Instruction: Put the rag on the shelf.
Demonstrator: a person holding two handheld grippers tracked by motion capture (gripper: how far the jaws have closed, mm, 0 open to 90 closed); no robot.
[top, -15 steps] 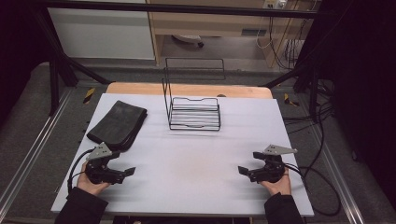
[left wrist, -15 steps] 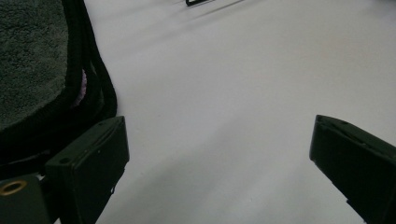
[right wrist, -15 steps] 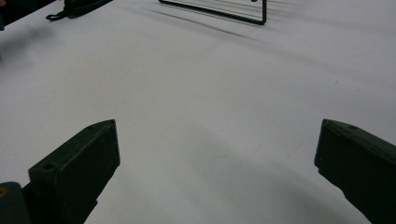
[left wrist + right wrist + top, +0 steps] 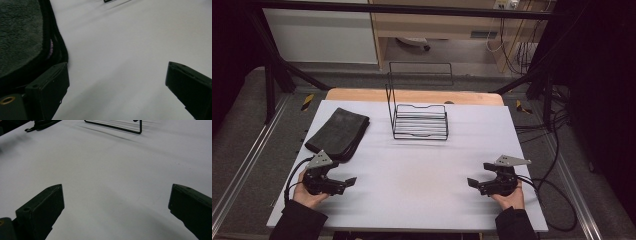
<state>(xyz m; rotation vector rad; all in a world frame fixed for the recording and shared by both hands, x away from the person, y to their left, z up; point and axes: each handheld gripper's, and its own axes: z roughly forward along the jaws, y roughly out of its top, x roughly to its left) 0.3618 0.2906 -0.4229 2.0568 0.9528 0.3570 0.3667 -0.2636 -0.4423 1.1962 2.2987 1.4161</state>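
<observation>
A folded dark grey towel (image 4: 338, 132) lies at the left of the white table (image 4: 422, 175); its edge fills the upper left of the left gripper view as the towel (image 4: 20, 35). A black wire rack (image 4: 419, 120) stands at the back centre, and its front bar, the rack (image 4: 117, 126), shows far ahead. My left gripper (image 4: 348, 184) rests near the front left, just below the towel, jaws wide open and empty (image 4: 117, 87). My right gripper (image 4: 473, 185) rests at the front right, open and empty (image 4: 116, 210).
A wooden strip (image 4: 412, 96) edges the table's back. Cables (image 4: 557, 145) trail off the right side over the grey floor. Black frame posts (image 4: 269, 80) stand at the left and right. A white cabinet (image 4: 322, 35) stands behind.
</observation>
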